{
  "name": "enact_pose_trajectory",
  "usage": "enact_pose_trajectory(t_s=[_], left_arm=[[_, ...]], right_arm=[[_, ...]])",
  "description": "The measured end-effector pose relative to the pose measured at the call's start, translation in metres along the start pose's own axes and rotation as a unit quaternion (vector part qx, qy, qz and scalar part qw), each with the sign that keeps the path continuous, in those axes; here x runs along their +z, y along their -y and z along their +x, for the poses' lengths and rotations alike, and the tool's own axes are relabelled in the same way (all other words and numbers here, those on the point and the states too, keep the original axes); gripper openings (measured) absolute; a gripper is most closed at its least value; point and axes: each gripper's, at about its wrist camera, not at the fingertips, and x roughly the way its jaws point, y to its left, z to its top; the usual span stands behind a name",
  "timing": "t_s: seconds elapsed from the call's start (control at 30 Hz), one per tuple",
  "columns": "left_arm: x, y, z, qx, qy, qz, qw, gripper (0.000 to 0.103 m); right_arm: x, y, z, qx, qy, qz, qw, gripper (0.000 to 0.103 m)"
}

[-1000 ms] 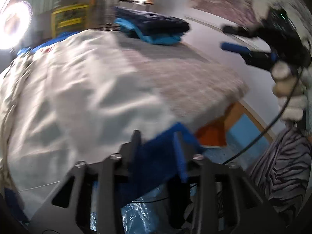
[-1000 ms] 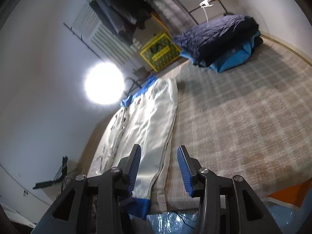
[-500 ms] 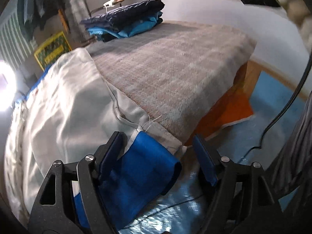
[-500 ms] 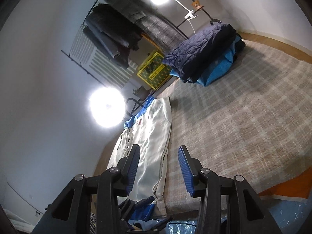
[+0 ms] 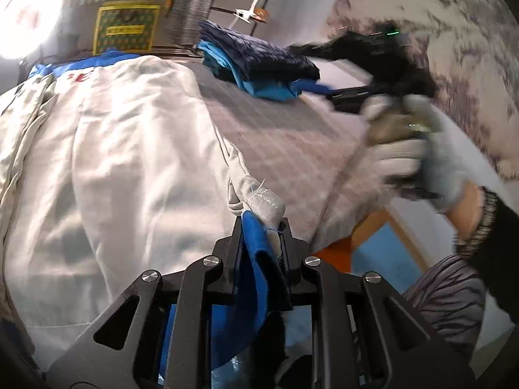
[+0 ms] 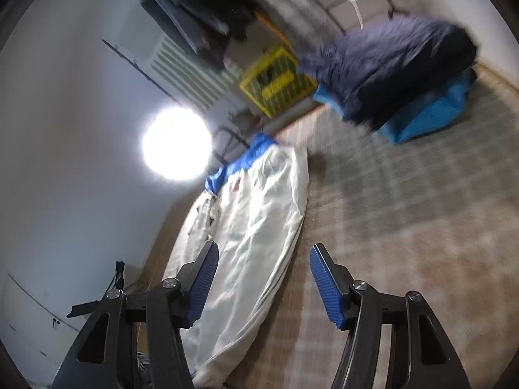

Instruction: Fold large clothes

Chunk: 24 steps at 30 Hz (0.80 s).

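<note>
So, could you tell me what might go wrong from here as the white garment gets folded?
The left gripper, whose jaws have just been closing, pinches only the blue cuff and a frayed corner of the white garment, so the hem could slip out when pulled. The right gripper, jaws just opening, holds nothing, so a one-sided pull may skew the fold. The garment lies along the bed edge and could slide off.
</note>
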Motion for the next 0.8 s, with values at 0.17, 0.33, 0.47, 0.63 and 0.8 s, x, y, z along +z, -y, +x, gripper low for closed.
enact_pose_trajectory(t_s=[0.17,0.33,0.47,0.63,0.8], left_arm=[[0.000,-0.007,-0.004,-0.009,0.005,-0.029,0.9995,0.016],[-0.003,-0.010,-0.009,-0.022,0.008,-0.047,0.9986,0.015],[-0.001,-0.018,-0.018,-0.033,0.021,-0.069,0.9968,0.015],[-0.001,-0.027,-0.023,-0.038,0.028,-0.084,0.9953,0.015],[-0.006,-0.037,-0.031,-0.041,0.034,-0.100,0.9936,0.015]], right_arm=[[0.035,0.011,0.083,-0.012,-0.028,0.036,0.999,0.064],[0.059,0.037,0.147,-0.044,-0.040,0.084,0.995,0.065],[0.070,0.050,0.180,-0.065,-0.042,0.095,0.992,0.061],[0.073,0.048,0.217,-0.073,-0.073,0.103,0.989,0.011],[0.086,0.017,0.216,-0.137,-0.061,0.066,0.987,0.000]])
